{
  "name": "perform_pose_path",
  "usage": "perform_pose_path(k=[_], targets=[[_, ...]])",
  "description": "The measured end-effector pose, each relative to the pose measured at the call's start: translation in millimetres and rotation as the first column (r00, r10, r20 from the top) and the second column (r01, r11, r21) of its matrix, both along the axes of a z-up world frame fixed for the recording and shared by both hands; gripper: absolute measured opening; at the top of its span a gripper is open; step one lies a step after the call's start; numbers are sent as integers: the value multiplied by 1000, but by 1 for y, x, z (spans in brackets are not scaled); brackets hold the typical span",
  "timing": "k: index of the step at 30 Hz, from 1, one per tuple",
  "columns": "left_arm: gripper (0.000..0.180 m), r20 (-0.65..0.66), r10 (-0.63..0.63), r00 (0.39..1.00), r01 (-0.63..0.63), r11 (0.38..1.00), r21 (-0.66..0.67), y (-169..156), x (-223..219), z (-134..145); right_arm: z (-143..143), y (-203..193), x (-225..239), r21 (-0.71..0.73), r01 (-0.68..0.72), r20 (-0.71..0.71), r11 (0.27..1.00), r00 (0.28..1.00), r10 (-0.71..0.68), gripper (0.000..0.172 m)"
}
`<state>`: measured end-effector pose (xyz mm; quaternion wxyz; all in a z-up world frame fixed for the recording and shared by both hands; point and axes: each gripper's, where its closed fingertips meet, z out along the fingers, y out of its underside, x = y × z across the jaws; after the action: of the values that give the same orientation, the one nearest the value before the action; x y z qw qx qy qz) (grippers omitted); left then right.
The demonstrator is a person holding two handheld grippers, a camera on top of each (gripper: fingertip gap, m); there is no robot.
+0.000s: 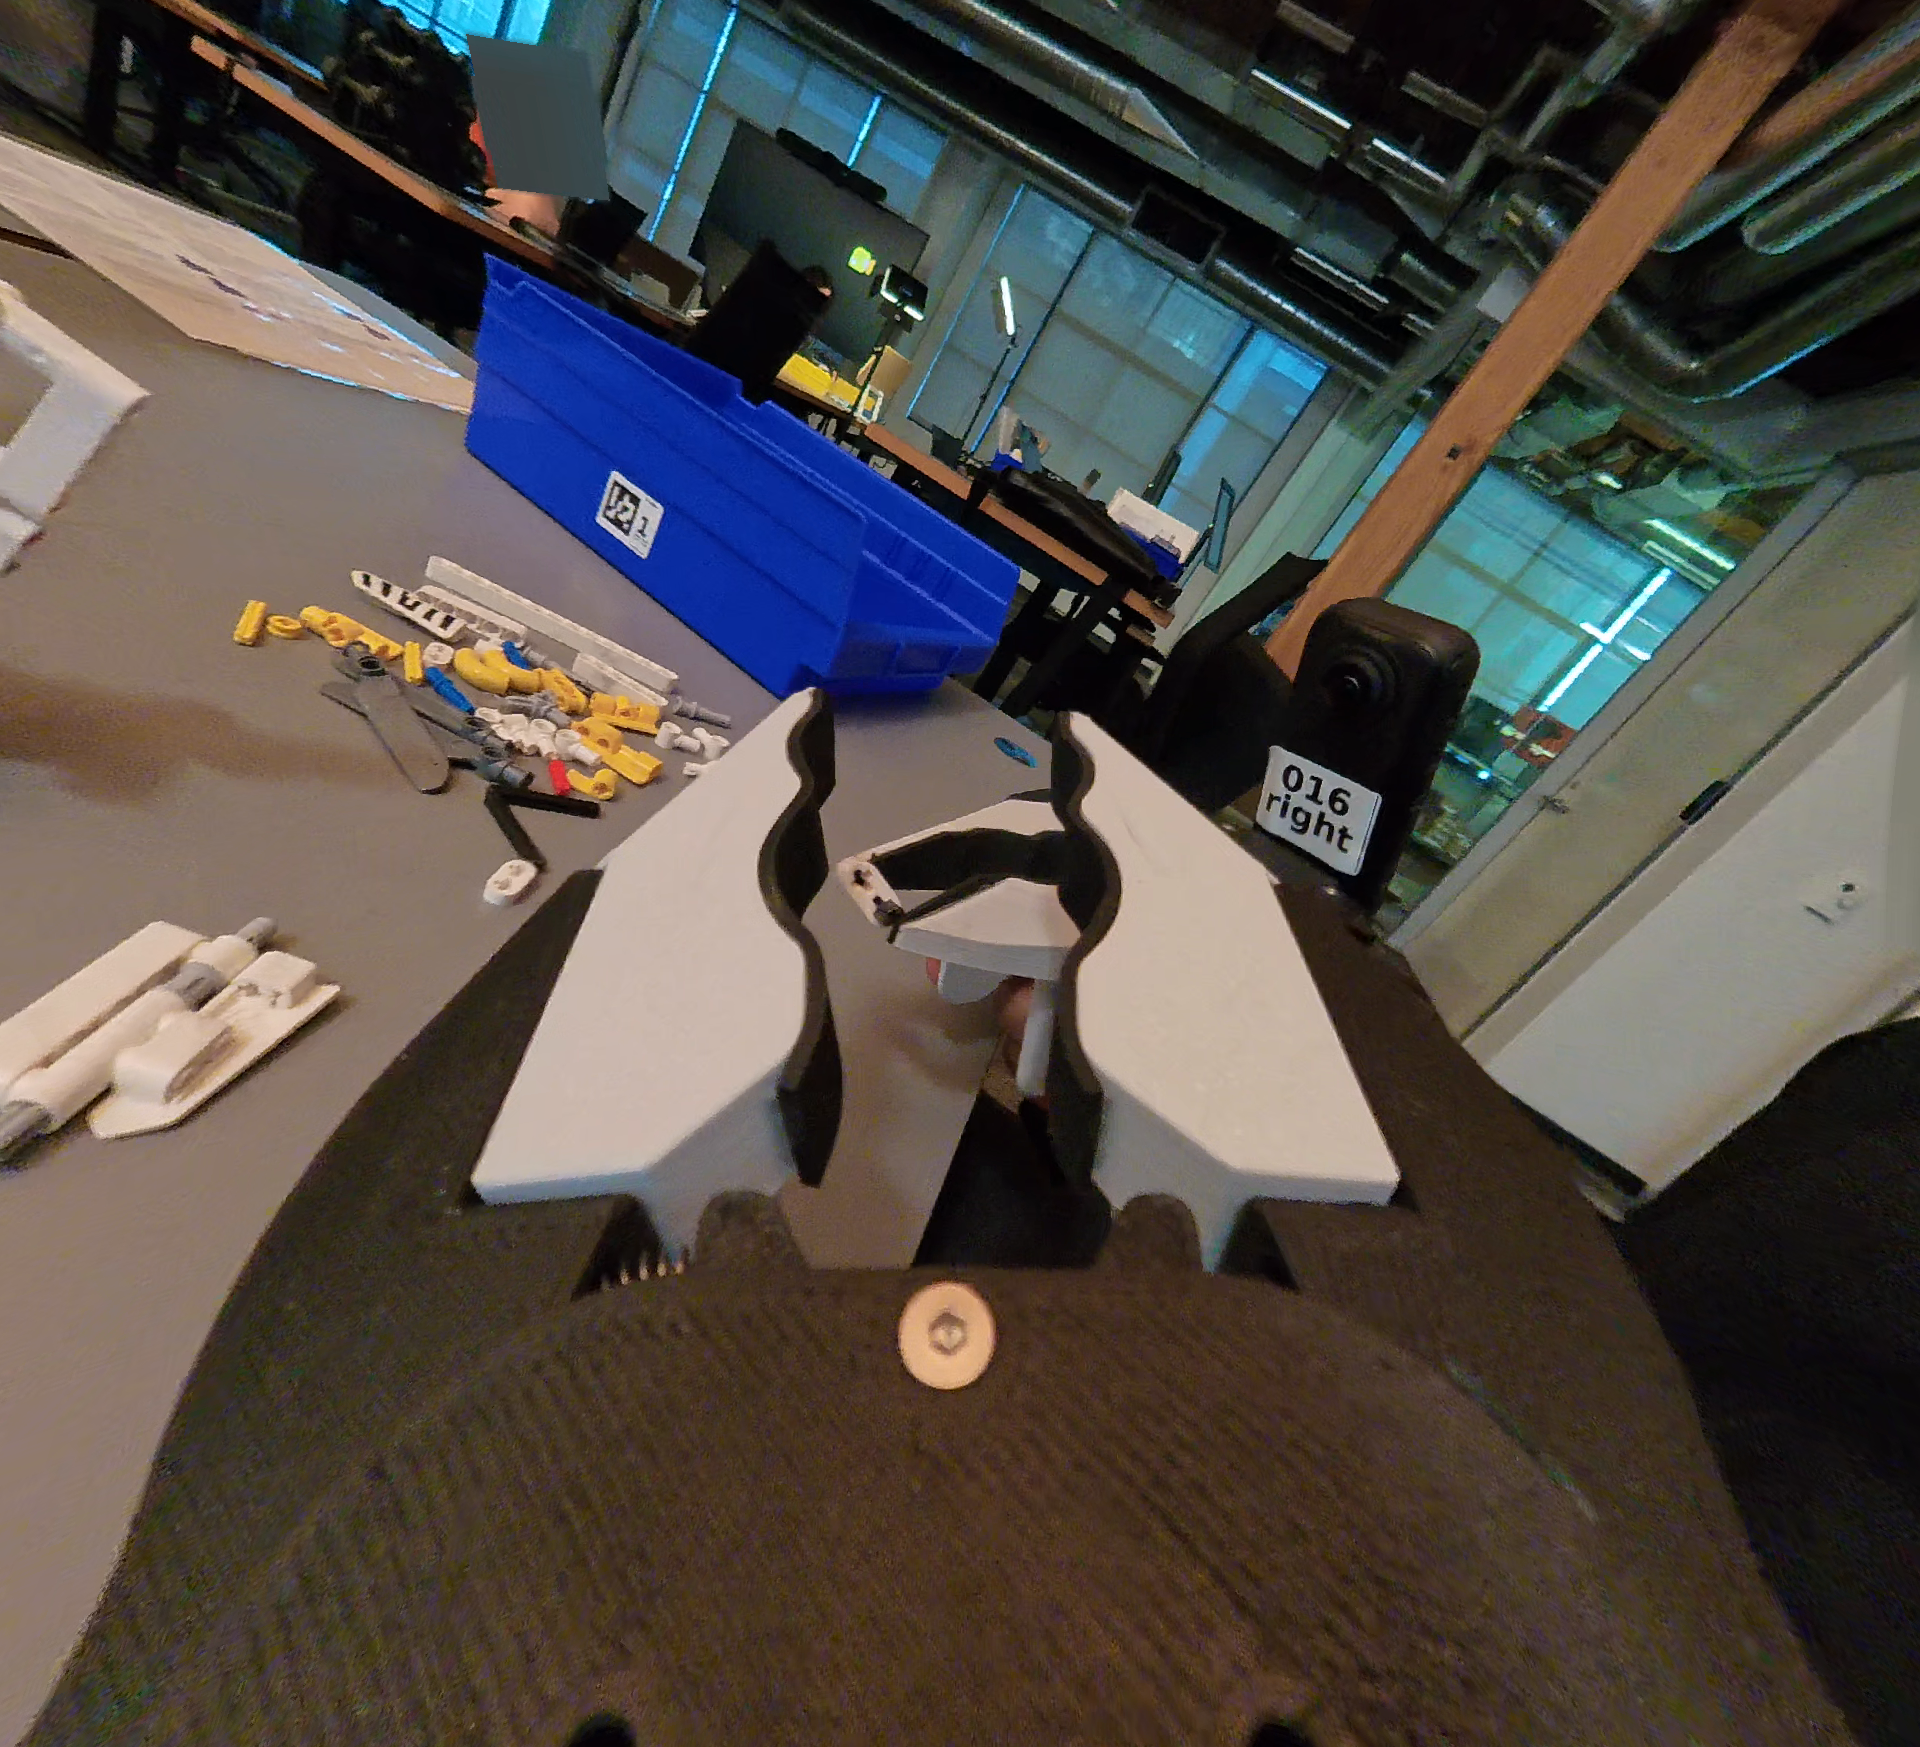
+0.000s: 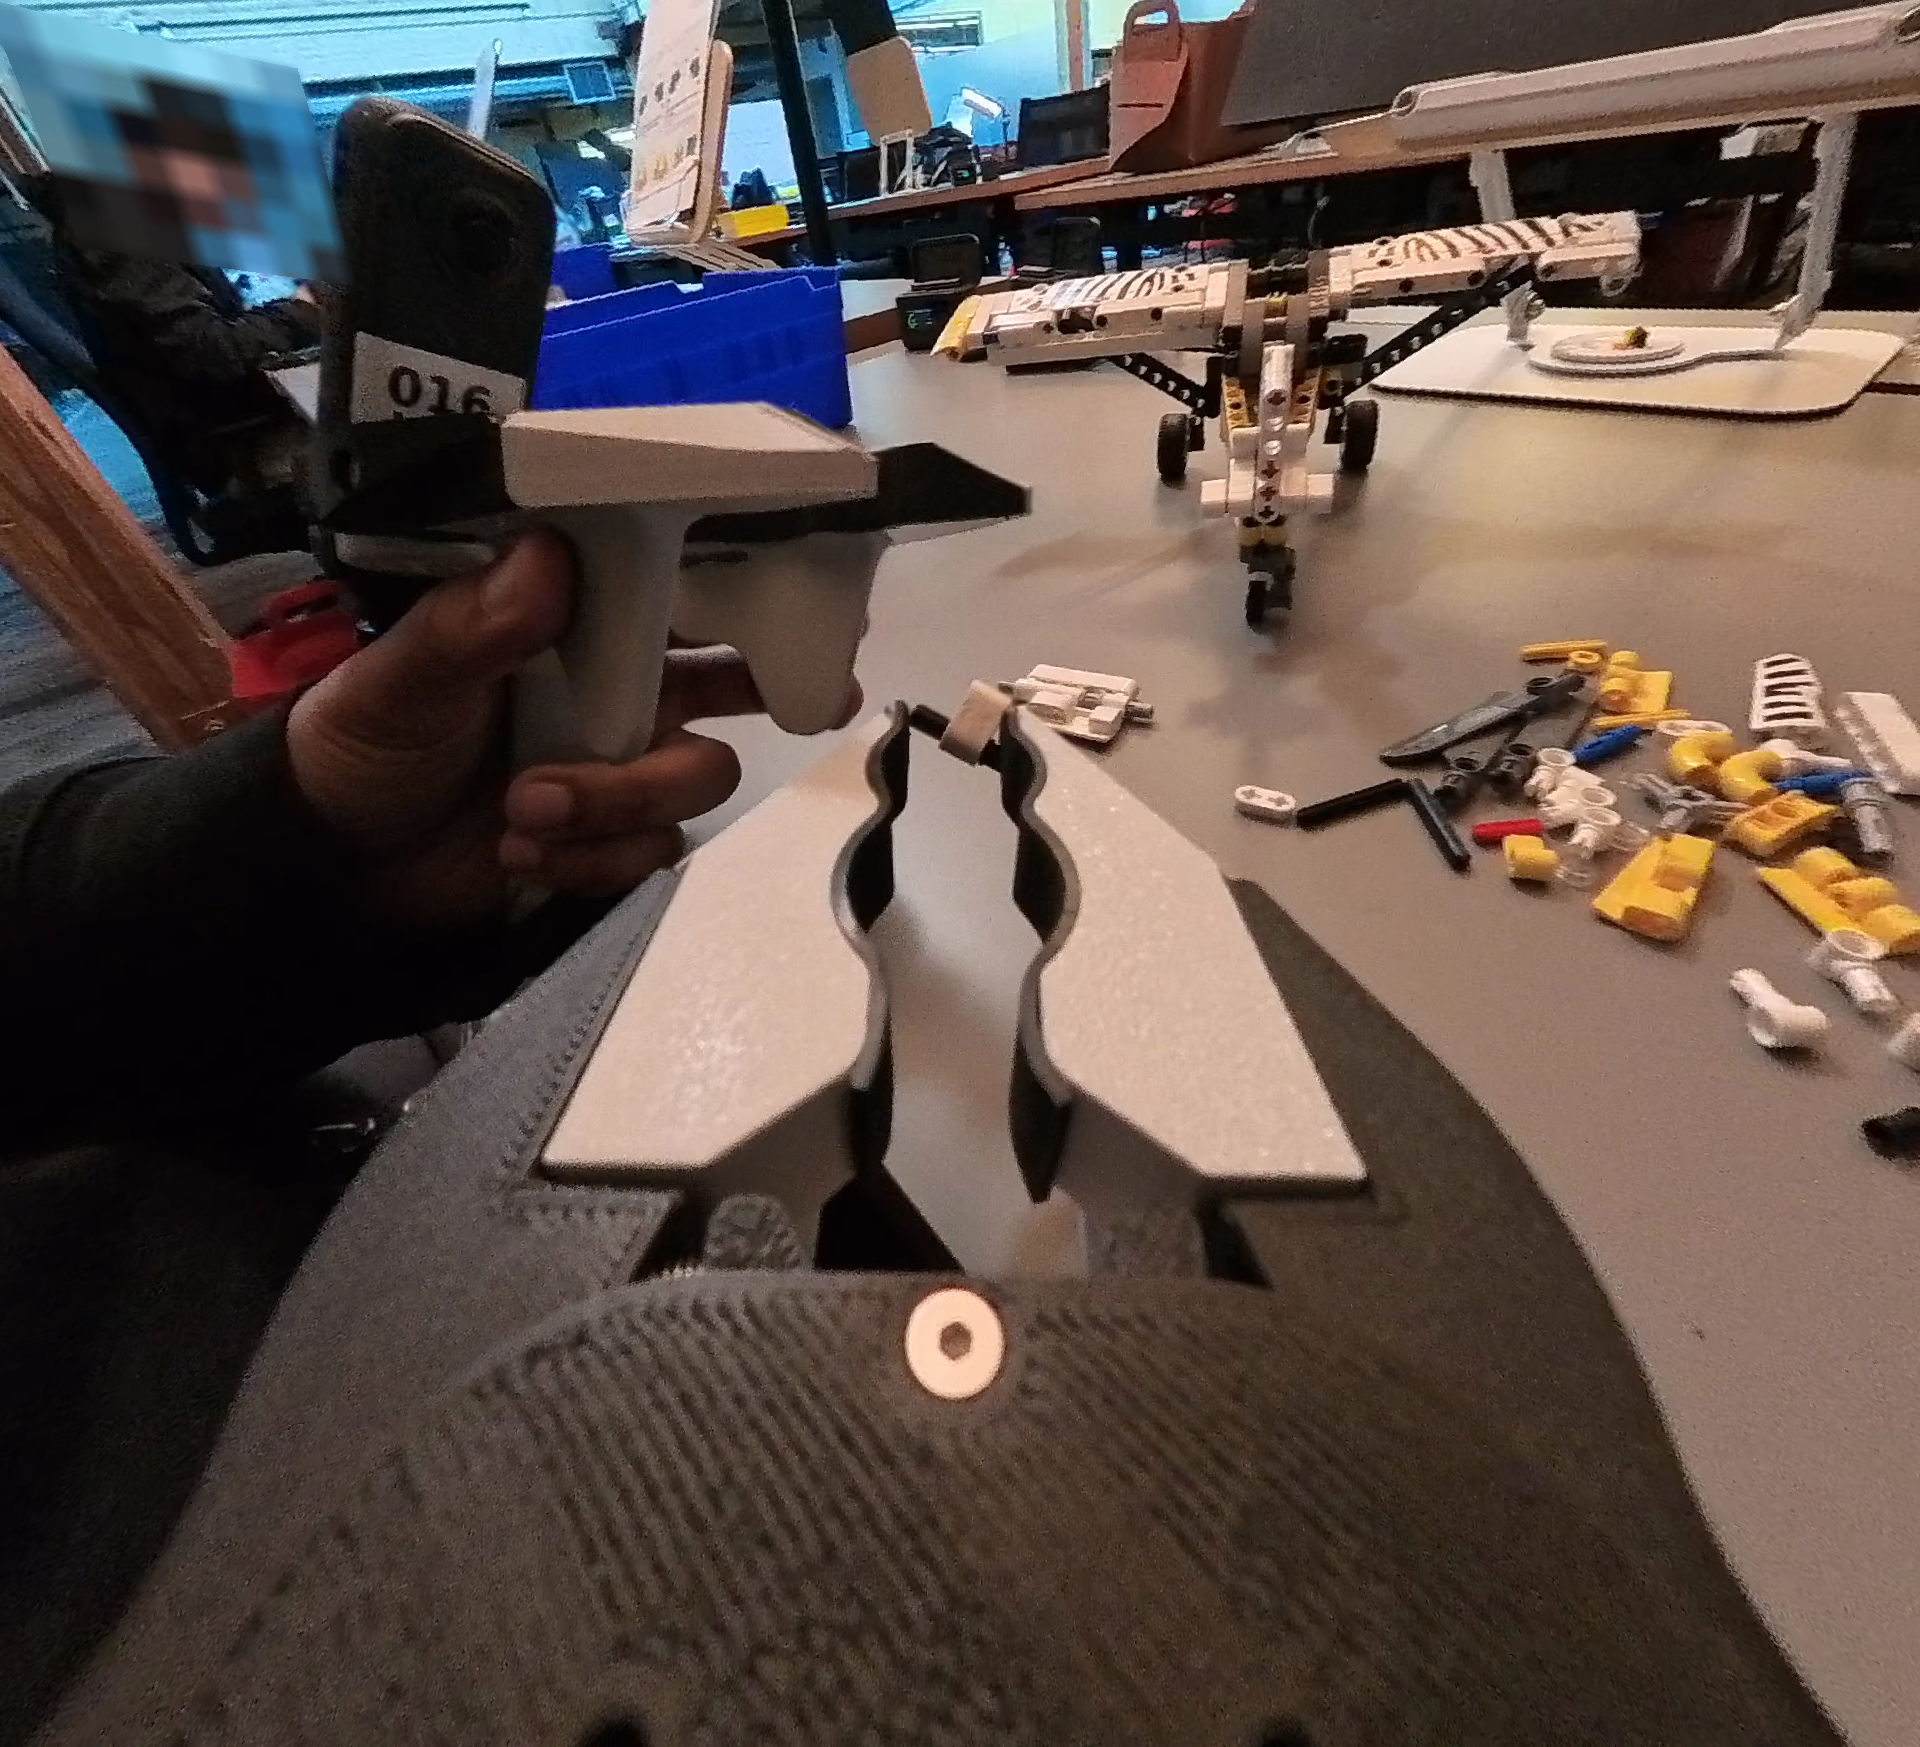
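My right gripper (image 2: 951, 731) is shut on a short black axle (image 2: 920, 718) that carries a small white connector piece (image 2: 975, 721). It holds them just above the grey table (image 2: 1351, 1126). The left wrist view shows the same gripper (image 1: 883, 892), with the white piece (image 1: 864, 885) at its tips. My left gripper (image 1: 940, 721) is open and empty. The right gripper's tips show through its gap, farther off. In the right wrist view the left gripper (image 2: 977, 492) is held by a hand (image 2: 468, 710), up and to the left of my right fingertips.
Loose yellow, white, grey and black building pieces (image 1: 499, 689) (image 2: 1662, 804) lie on the table. A blue bin (image 1: 727, 492) (image 2: 707, 347) stands behind them. A striped model plane (image 2: 1278, 326) stands farther back. A small white sub-assembly (image 2: 1081, 700) (image 1: 156, 1011) lies close by. The left gripper's tips are roughly 4 cm from the right gripper's.
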<state>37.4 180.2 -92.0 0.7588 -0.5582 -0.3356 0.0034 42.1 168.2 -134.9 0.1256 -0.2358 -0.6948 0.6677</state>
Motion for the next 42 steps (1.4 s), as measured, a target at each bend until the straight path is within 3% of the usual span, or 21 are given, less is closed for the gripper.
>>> perform_pose_path(k=[26, 32, 36, 42], targets=[[37, 15, 30, 999, -30, 999, -42, -15, -2, -10, 2, 3, -2, -76, -16, 50, 997, 999, 20, 15], [34, 100, 38, 994, -35, 999, -34, -18, -8, -18, 5, 7, -5, -100, -3, 57, 995, 998, 9, 15], [30, 144, 25, 989, -18, 999, -50, -16, -8, -24, 7, 10, -6, -67, 31, 4, 997, 1000, -30, 15], [29, 217, -39, 975, 43, 999, -16, -6, -2, -30, 7, 8, -6, 86, 113, -198, 990, 976, -94, 15]])
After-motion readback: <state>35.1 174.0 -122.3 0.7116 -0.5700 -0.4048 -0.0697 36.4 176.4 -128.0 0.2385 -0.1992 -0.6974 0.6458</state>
